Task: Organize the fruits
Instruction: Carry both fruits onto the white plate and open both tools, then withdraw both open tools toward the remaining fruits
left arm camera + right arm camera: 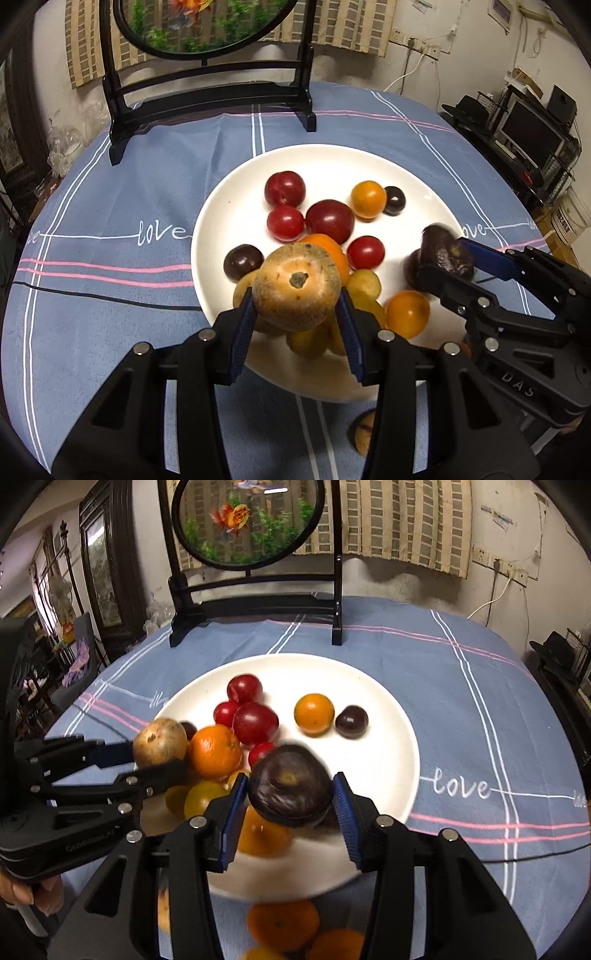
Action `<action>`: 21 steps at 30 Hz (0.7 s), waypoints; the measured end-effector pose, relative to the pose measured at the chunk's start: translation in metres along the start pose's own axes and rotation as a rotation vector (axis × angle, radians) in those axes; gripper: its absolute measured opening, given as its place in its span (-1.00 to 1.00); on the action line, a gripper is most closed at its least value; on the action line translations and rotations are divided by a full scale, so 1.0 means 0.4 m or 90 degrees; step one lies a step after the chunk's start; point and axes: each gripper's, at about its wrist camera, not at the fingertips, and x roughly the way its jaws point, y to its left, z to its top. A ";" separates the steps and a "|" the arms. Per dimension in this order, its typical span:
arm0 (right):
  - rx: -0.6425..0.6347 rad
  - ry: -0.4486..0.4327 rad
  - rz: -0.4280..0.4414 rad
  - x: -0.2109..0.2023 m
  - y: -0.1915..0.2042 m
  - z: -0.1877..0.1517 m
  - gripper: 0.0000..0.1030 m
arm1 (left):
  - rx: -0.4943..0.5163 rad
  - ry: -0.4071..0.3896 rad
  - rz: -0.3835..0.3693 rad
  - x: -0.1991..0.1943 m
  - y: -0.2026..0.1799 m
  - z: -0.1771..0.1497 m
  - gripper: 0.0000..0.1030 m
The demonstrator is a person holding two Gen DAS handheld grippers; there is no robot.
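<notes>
Tan, speckled round fruit (pixel 297 286) clamped across its middle in left gripper (pixel 297 314), near plate edge. Right gripper (pixel 290 801) pinching wrinkled dark-purple round fruit (pixel 290 784) (probably light, thin-skinned, so best held gently at widest girth). Farther off, smooth plums and oranges on white round plate (pixel 325 162).

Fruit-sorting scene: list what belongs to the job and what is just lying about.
Job: left gripper holding tan fruit; right gripper holding dark purple fruit; white plate; orange.
Lying about: fish screen; hat; monitor.
</notes>
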 end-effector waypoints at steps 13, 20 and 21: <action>0.033 -0.018 0.015 -0.113 -0.016 -0.057 0.34 | 0.002 -0.059 0.012 -0.122 -0.007 -0.035 0.53; 0.041 -0.034 0.018 -0.209 0.002 -0.159 0.34 | -0.007 -0.068 0.009 -0.176 -0.010 -0.129 0.71; 0.040 -0.035 0.017 -0.220 0.008 -0.176 0.34 | -0.009 -0.064 0.008 -0.179 -0.011 -0.142 0.71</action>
